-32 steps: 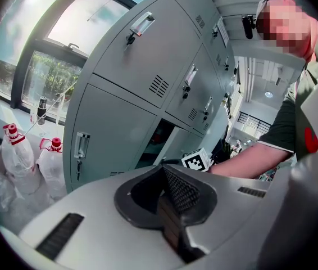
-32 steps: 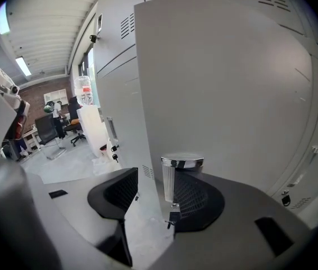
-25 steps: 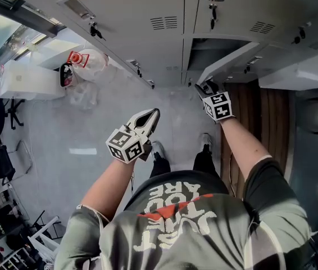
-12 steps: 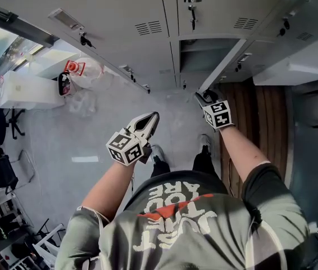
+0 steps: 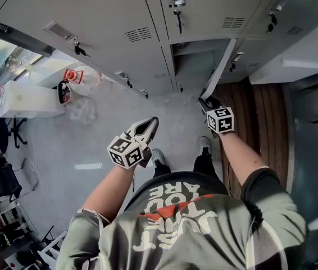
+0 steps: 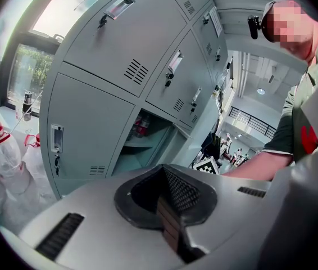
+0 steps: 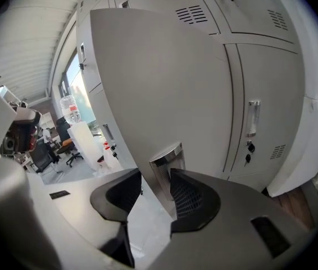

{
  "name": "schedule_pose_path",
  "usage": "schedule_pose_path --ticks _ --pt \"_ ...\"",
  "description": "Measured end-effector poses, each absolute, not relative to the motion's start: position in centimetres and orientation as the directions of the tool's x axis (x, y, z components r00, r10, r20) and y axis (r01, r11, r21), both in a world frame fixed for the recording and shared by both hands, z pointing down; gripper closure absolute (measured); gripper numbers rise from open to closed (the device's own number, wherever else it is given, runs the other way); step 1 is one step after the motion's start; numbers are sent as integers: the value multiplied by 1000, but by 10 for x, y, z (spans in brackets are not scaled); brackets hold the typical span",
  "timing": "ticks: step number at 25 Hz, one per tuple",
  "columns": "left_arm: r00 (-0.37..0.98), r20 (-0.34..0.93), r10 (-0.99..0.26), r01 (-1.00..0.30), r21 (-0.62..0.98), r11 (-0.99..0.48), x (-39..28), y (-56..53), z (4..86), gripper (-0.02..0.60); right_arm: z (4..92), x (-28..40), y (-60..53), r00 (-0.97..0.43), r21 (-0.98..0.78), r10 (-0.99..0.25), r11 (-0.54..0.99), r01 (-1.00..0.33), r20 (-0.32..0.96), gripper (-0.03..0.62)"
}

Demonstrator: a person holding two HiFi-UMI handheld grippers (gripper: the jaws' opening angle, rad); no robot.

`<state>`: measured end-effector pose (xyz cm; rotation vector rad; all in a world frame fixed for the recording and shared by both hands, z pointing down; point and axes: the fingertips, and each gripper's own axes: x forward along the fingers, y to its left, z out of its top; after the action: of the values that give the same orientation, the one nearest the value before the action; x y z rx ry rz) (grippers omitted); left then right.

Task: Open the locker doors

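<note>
1. A bank of grey lockers (image 5: 119, 16) runs across the top of the head view. Most of the doors are shut, with keys (image 5: 80, 50) dangling from the locks.
2. One lower locker door (image 5: 222, 66) is swung out and shows nearly edge-on. Its compartment (image 5: 192, 66) is open right beside it.
3. The right gripper (image 5: 205, 101) is at that door's free edge. In the right gripper view the jaws sit apart with the edge between them, right at the metal handle (image 7: 167, 159).
4. Those jaws have just been closing in. The right-hand pad looks to be up against the handle side. The left-hand one seems just clear of the door, so it isn't clamped on as far as I can see.
5. The left gripper (image 5: 153, 121) hangs in the air over the pale floor (image 5: 91, 128), well apart from the lockers. Its jaws are pressed together with nothing in them.
6. The left gripper view looks into the open compartment and shows a shelf (image 6: 139, 145). There's something reddish on it, too small to tell what.
7. A clear plastic bag (image 5: 86, 75) with a red label sits on the floor off to the left, by the lockers.
</note>
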<state>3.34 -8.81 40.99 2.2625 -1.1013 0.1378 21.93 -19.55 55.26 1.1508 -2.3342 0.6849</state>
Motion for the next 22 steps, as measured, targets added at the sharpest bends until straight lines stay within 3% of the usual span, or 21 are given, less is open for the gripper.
schedule_pose_path --ticks 9,22 --pt "659 342 -670 -737 473 -483 43 -95 405 575 555 261 -176 -518 -290 -620 437 -852 589 419" --pt "676 335 -656 -723 470 -506 61 -101 396 575 554 332 -161 -396 -177 -638 380 -908 661 430"
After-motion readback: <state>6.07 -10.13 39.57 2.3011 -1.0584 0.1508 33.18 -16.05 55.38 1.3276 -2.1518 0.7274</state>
